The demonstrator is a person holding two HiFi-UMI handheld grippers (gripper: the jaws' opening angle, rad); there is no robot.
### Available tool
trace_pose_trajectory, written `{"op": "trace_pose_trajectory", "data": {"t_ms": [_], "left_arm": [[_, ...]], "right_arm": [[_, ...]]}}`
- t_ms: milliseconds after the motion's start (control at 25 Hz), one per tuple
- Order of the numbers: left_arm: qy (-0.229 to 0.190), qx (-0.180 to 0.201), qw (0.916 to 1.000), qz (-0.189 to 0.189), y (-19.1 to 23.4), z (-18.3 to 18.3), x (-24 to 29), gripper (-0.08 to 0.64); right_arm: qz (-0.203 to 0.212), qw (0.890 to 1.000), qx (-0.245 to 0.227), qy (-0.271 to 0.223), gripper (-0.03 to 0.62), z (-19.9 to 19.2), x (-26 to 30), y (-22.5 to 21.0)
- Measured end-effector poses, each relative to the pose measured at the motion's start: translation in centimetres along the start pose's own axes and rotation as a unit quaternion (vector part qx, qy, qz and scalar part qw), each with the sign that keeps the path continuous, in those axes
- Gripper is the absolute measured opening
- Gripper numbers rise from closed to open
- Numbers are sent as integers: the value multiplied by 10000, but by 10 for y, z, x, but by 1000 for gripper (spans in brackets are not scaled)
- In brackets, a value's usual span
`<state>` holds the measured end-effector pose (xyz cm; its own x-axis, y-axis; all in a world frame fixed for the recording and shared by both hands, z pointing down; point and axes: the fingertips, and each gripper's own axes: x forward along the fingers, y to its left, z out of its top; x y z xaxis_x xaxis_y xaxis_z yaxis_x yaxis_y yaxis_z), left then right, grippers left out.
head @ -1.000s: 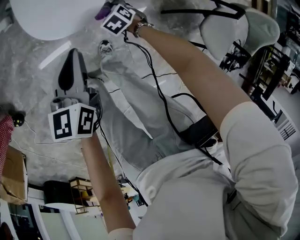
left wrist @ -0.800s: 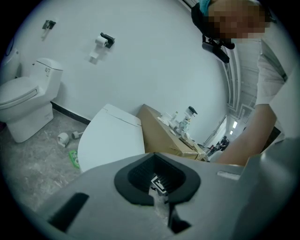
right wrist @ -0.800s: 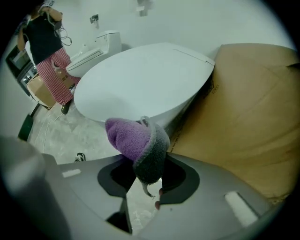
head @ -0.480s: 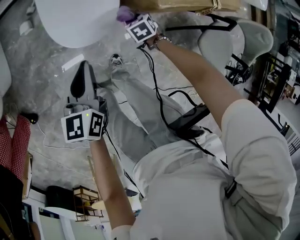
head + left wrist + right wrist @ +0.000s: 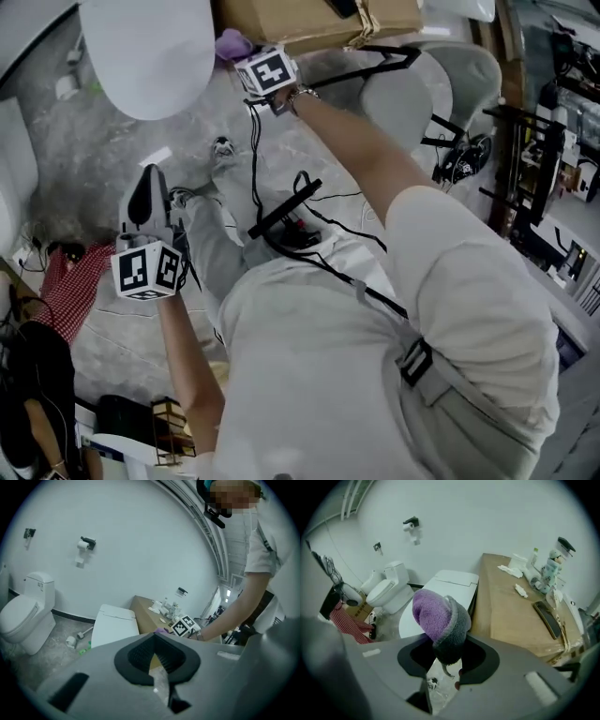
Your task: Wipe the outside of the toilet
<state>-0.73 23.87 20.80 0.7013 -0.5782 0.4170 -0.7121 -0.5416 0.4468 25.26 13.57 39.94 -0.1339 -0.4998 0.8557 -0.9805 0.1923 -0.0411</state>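
Purple and grey fleece cloth [image 5: 438,619] bulges out of the right gripper [image 5: 446,654], whose jaws are clamped on its lower end so the wad stands up past the tips. Seen from the head view, that cloth sits just beside the right-hand edge of the white toilet [image 5: 145,56], level with its closed lid; whether it touches the porcelain cannot be told. A black cable runs from the right wrist back along the outstretched arm

On the near side of the toilet, apart from it, the left gripper [image 5: 148,192] hangs above the mottled grey floor [image 5: 84,159] with its tips toward the bowl. Its jaws are pressed together with nothing between them. Left of the toilet's base and nearer the person, a red checked fabric [image 5: 70,272] lies crumpled on the floor

Right of the toilet, and close against it, stands a brown table [image 5: 511,611] with bottles [image 5: 548,571] and a dark flat slab [image 5: 547,618] on top. Left of the toilet, further along the white wall, stands a second toilet [image 5: 384,592]. High on the wall behind the toilet hangs a toilet-roll holder [image 5: 411,523]
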Motion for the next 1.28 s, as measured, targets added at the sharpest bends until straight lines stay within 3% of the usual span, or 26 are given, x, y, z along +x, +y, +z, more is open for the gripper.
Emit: {"op": "trace_pose_trajectory", "data": {"t_ms": [160, 440, 760, 960, 1280], "left_arm": [[139, 126, 9998, -10, -14, -2, -42, 6], [80, 137, 9998, 71, -8, 4, -86, 6], [113, 237, 9996, -125, -7, -19, -126, 6], [80, 152, 9998, 103, 16, -46, -150, 6], [98, -342, 9981, 505, 68, -86, -159, 6]], "right_arm": [[13, 9996, 237, -135, 127, 8, -49, 3], [-358, 9970, 652, -224, 127, 4, -95, 1], [-307, 9966, 716, -283, 127, -24, -119, 49], [-3, 9989, 382, -266, 127, -24, -99, 97], [547, 9961, -697, 51, 127, -20, -59, 162]]}}
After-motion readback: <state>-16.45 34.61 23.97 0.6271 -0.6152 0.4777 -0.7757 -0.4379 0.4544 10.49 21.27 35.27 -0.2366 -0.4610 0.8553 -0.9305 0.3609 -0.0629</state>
